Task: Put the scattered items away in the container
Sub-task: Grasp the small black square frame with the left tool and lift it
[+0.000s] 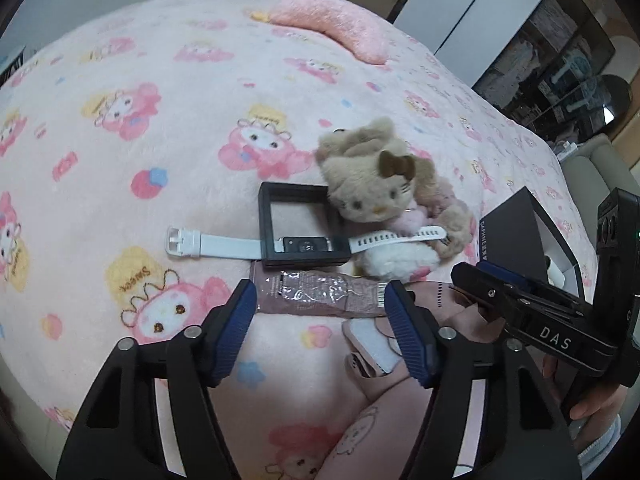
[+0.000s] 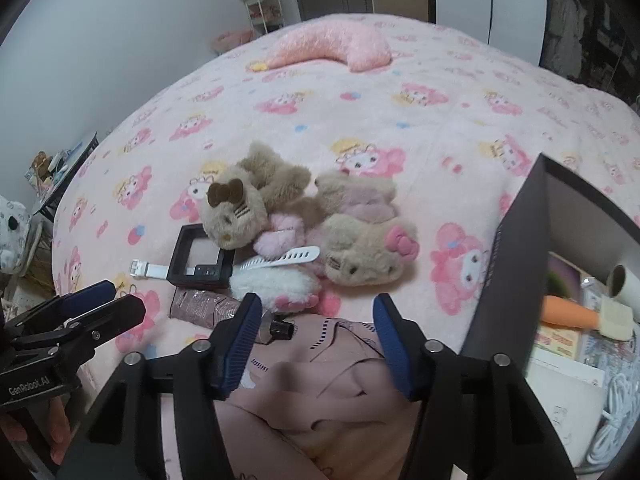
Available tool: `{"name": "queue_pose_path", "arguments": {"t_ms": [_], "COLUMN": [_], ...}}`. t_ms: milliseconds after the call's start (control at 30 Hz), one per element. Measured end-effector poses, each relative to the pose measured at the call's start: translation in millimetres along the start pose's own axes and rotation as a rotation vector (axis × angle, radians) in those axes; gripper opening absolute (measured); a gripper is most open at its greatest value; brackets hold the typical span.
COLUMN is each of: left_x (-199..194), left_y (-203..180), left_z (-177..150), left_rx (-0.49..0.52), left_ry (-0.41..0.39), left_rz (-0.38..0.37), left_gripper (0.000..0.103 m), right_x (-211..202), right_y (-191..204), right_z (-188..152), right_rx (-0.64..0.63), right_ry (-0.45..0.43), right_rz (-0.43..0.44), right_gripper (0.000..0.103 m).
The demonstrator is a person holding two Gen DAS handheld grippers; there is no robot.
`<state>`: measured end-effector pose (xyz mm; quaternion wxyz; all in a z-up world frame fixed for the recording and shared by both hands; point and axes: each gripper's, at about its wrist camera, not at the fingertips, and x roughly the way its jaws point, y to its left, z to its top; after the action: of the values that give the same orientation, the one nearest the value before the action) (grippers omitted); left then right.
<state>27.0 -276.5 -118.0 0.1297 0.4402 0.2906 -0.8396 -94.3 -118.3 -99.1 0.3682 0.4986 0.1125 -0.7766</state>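
Overhead, left gripper [image 1: 322,308] and right gripper [image 2: 316,324] wide apart (both empty).

Bed [image 1: 120,152]: carries everything
Plush toys [image 1: 380,188]: centre, behind watch [image 1: 224,242]
Frame [image 1: 300,228]: left of toys, on watch
Sachet [image 1: 320,296]: before frame
Box [image 2: 516,264]: right of toys
Pillow [image 2: 332,46]: far end
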Motion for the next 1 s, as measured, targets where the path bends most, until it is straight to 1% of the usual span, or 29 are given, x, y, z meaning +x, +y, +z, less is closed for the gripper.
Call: {"name": "queue_pose_path", "arguments": {"t_ms": [33, 67, 100, 167, 200, 233, 267, 367, 400, 467, 500, 567, 600, 633, 667, 700, 733, 800, 833, 900, 967, 1000], "left_x": [7, 11, 15, 23, 31, 39, 47, 66, 70, 73, 74, 69, 65, 59, 52, 46, 44, 44, 48, 56, 66, 69], "left_y": [6, 11, 15, 21, 24, 25, 27, 30, 29, 28, 28, 25, 25, 26, 29, 32, 35, 40, 44, 47, 46, 44], "left_z": [1, 4, 8, 18, 23, 28, 33, 41, 43, 44, 43, 40, 37, 34, 30, 26, 26, 30, 33, 39, 42, 42], "left_rx": [-0.011, -0.022, -0.042, -0.069, -0.078, -0.086, -0.093, -0.111, -0.118, -0.121, -0.127, -0.111, -0.102, -0.112, -0.133, -0.145, -0.146, -0.136, -0.148, -0.160, -0.160, -0.156], "left_ry": [0.005, 0.001, -0.002, -0.011, 0.001, 0.020, 0.034, 0.063, 0.074, 0.085, 0.093, 0.098, 0.120, 0.139, 0.141, 0.134, 0.128, 0.097, 0.098, 0.092, 0.105, 0.104], "left_rz": [0.017, 0.025, 0.016, -0.006, -0.002, -0.005, -0.006, 0.005, 0.004, -0.018, -0.026, -0.012, 0.001, -0.006, -0.037, -0.057, -0.044, 0.000, 0.001, -0.040, -0.026, -0.014], "left_gripper": [0.057, 0.054, 0.053, 0.052, 0.052, 0.046, 0.044, 0.044, 0.044, 0.044, 0.043, 0.036, 0.034, 0.031, 0.031, 0.031, 0.031, 0.030, 0.030, 0.029, 0.029, 0.029], "right_x": [10, 17, 23, 30, 34, 39, 45, 56, 60, 68, 73, 80, 82, 84, 85, 86, 86, 90, 92, 97, 109, 116], "right_y": [1, 2, 6, 18, 22, 25, 27, 36, 36, 34, 36, 44, 49, 51, 52, 53, 54, 57, 59, 60, 57, 56], "right_z": [2, 4, 6, 11, 14, 16, 20, 32, 37, 47, 51, 55, 55, 53, 51, 50, 49, 48, 49, 52, 56, 56], "right_rx": [0.015, 0.032, 0.035, -0.003, -0.015, -0.017, -0.018, -0.051, -0.049, -0.021, -0.020, -0.060, -0.080, -0.087, -0.084, -0.084, -0.093, -0.117, -0.124, -0.120, -0.098, -0.084], "right_ry": [0.037, 0.069, 0.089, 0.094, 0.100, 0.110, 0.124, 0.155, 0.166, 0.194, 0.212, 0.242, 0.251, 0.260, 0.269, 0.275, 0.275, 0.279, 0.282, 0.278, 0.306, 0.337], "right_rz": [0.054, 0.110, 0.139, 0.137, 0.134, 0.131, 0.132, 0.148, 0.170, 0.214, 0.218, 0.211, 0.214, 0.230, 0.249, 0.262, 0.266, 0.253, 0.251, 0.255, 0.239, 0.256], "right_gripper": [0.042, 0.039, 0.038, 0.037, 0.037, 0.037, 0.036, 0.035, 0.035, 0.035, 0.035, 0.035, 0.034, 0.032, 0.024, 0.018, 0.014, 0.013, 0.013, 0.013, 0.013, 0.013]}}
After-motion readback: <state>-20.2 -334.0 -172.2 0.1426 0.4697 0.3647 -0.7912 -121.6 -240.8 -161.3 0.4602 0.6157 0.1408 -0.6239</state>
